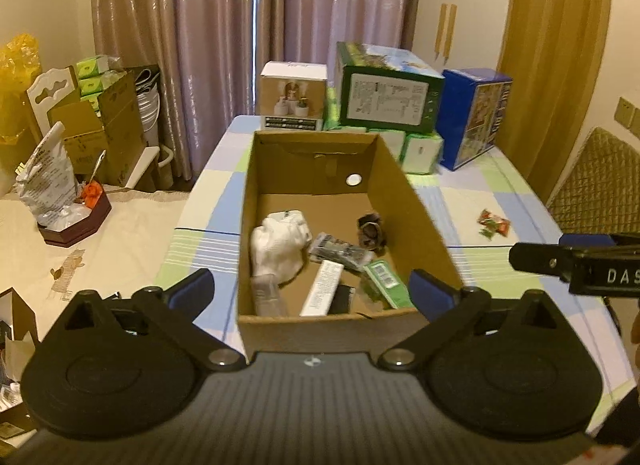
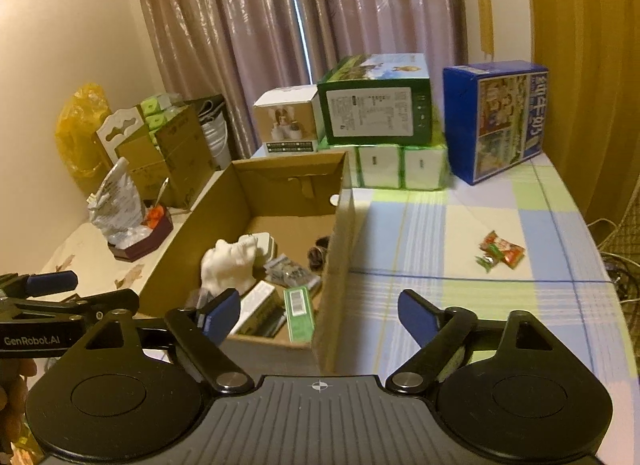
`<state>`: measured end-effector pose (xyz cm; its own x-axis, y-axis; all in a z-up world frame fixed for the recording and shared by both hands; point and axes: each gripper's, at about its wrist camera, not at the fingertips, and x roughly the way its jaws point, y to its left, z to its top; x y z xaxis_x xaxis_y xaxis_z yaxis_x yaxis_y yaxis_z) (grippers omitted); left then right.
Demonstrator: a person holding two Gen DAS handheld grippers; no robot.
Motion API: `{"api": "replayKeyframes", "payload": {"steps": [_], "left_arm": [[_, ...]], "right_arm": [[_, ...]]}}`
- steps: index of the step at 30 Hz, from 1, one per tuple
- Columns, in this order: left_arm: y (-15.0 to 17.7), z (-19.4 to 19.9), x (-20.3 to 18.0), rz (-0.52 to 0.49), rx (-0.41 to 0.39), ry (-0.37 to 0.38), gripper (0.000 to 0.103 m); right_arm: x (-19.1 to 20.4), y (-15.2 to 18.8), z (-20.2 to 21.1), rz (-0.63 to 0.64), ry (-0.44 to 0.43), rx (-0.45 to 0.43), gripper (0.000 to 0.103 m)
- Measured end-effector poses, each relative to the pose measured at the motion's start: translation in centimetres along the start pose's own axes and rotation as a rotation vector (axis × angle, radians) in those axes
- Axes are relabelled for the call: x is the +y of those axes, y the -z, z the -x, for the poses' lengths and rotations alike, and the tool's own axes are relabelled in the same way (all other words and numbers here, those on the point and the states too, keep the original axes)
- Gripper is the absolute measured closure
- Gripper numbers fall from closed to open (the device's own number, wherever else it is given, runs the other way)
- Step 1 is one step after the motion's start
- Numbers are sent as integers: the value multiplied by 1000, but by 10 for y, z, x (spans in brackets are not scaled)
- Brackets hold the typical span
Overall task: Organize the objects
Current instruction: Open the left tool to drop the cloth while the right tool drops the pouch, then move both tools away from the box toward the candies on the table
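Snack packets, red and green, are the only loose things on the checked table, so my guess is that they go next into the cardboard box. To do it well, the right gripper should swing right and far, come down over the packets with its fingers either side of the crinkled wrap, and pinch the middle of the bundle rather than a thin edge, which would likely slip. There seem to be more than one piece lying together, so one grasp may not gather them all.

Both fingers of the right gripper are spread wide and hold nothing. The packets lie well apart from them, farther off and to the right, not between them. The left gripper hangs above the near wall of the box, fingers likewise spread and empty; from its view the packets sit right of the box on the table.

Inside the box already lie a white cloth, a green carton, a white carton and a dark packet.
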<state>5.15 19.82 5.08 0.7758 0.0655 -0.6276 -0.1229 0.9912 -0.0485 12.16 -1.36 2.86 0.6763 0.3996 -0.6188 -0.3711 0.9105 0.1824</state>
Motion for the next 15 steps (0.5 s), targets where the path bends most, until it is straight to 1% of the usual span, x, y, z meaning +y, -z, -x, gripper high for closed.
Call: {"api": "replayKeyframes", "payload": {"steps": [5, 7, 10, 15], "left_arm": [[6, 16, -17, -6, -4, 13, 1], [10, 22, -24, -6, -6, 25, 1], [14, 28, -35, -5, -4, 44, 1], [20, 36, -51, -11, -8, 68, 1]], "right_arm": [[-9, 11, 24, -11, 0, -1, 11], [-14, 16, 33, -13, 2, -2, 6], [-22, 23, 46, -16, 16, -10, 2], [-38, 36, 65, -29, 50, -12, 2]]}}
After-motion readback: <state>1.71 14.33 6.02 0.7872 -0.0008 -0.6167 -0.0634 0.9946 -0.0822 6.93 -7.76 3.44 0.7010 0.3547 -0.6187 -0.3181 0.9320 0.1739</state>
